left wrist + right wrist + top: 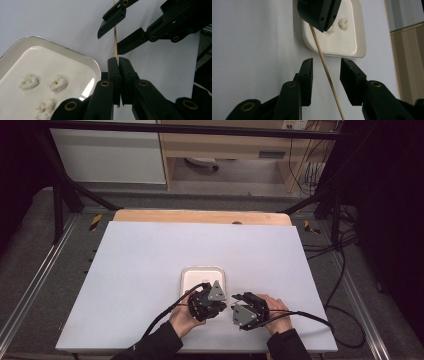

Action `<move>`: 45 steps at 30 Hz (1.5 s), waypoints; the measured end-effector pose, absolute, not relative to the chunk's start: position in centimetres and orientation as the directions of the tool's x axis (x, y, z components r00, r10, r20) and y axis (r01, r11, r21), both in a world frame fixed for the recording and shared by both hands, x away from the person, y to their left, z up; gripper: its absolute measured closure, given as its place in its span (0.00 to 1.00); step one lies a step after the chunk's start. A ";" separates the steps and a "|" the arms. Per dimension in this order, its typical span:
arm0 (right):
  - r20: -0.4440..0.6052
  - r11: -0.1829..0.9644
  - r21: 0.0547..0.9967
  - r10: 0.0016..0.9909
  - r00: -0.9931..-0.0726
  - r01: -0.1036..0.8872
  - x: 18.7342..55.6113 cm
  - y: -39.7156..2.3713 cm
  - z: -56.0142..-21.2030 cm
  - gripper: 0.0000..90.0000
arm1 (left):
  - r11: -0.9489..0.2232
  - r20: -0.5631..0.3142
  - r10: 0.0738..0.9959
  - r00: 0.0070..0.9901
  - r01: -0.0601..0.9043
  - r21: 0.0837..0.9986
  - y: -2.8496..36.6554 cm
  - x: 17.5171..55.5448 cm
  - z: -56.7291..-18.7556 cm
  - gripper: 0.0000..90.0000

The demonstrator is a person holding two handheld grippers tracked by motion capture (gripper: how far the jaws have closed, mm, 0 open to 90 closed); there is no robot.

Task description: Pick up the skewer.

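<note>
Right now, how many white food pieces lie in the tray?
3 in the tray: one far left, one beside it, one nearer the camera. More may be hidden.

No text, label, brand or number can be read anywhere in these views. Beyond the far edge of the table (150,250), the cabinet (225,145) carries a small dark plate (272,154) that may bear a label, but it is too small and blurred to make out. Just off the far left and far right corners of that table sit two yellow-and-black striped hazard markings (95,221), which are plain stripes with no lettering.
</note>
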State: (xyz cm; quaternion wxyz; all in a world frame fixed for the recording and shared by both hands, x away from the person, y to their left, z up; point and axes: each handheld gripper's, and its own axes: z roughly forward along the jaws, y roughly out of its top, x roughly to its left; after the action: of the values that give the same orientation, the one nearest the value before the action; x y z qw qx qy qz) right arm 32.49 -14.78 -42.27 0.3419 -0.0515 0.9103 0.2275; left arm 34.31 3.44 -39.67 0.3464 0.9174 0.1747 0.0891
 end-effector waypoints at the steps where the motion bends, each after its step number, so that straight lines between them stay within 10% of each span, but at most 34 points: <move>1: -0.652 0.893 0.367 0.047 -0.756 -0.261 32.5 -14.7 -42.4 0.73 | -0.699 0.042 0.381 0.924 0.258 0.667 3.4 34.3 -39.7 0.98; 27: -0.673 0.895 0.238 -0.129 -0.728 -0.378 32.3 -14.7 -42.4 0.98 | -0.694 0.019 0.365 0.931 0.258 0.672 3.3 34.4 -39.6 0.98; 34: -0.687 0.904 0.216 -0.128 -0.715 -0.370 32.3 -14.7 -42.3 0.98 | -0.684 0.013 0.397 0.918 0.287 0.671 3.8 34.8 -39.3 0.73; 45: -0.691 0.916 0.166 -0.157 -0.706 -0.366 32.4 -14.4 -42.4 0.98 | -0.754 -0.004 0.401 0.916 0.332 0.567 3.8 35.5 -39.8 0.72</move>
State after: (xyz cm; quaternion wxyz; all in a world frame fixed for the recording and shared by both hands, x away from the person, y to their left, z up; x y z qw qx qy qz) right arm 32.42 -14.44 -42.36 0.3555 -0.1435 0.9118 0.1471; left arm 35.49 3.82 -39.76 0.2911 0.9345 0.1962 0.0590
